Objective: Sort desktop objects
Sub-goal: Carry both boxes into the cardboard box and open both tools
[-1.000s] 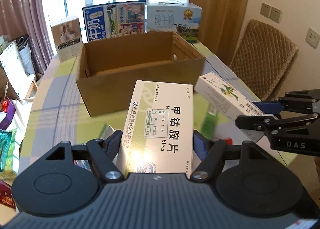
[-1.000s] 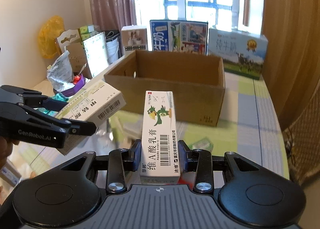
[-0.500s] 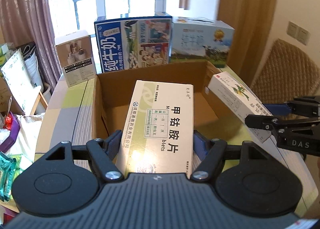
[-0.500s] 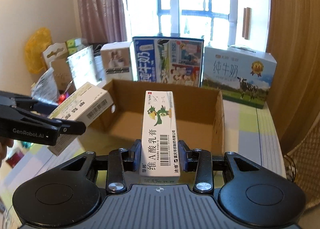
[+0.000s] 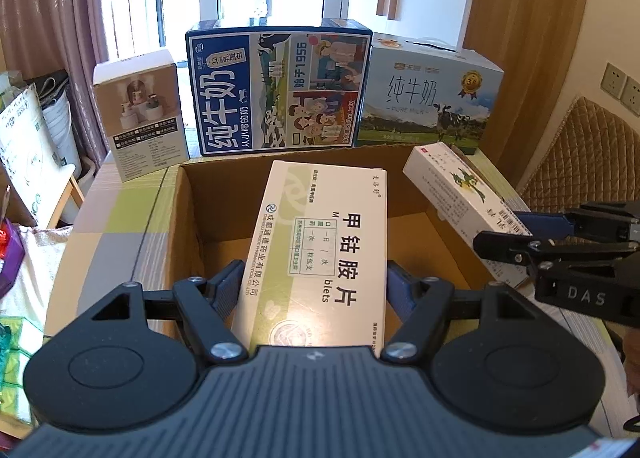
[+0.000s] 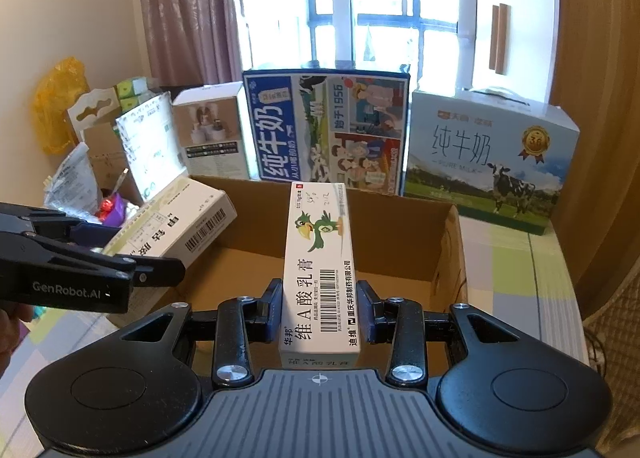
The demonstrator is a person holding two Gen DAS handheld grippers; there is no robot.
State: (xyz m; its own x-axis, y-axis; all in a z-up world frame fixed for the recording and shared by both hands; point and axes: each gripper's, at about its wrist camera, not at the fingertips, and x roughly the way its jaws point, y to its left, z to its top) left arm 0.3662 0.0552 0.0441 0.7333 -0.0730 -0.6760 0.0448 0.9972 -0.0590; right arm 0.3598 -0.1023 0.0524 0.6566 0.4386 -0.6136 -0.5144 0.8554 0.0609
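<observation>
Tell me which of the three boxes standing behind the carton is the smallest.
The beige box at the left end: it is lower and narrower than the blue milk box in the middle and the pale milk box at the right.

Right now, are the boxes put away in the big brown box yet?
Not yet. The cardboard box looks empty inside. The left gripper holds the wide medicine box over it, and the right gripper holds the narrow parrot box over it too. Both must be let go; some packets at the table's left edge may remain.
</observation>
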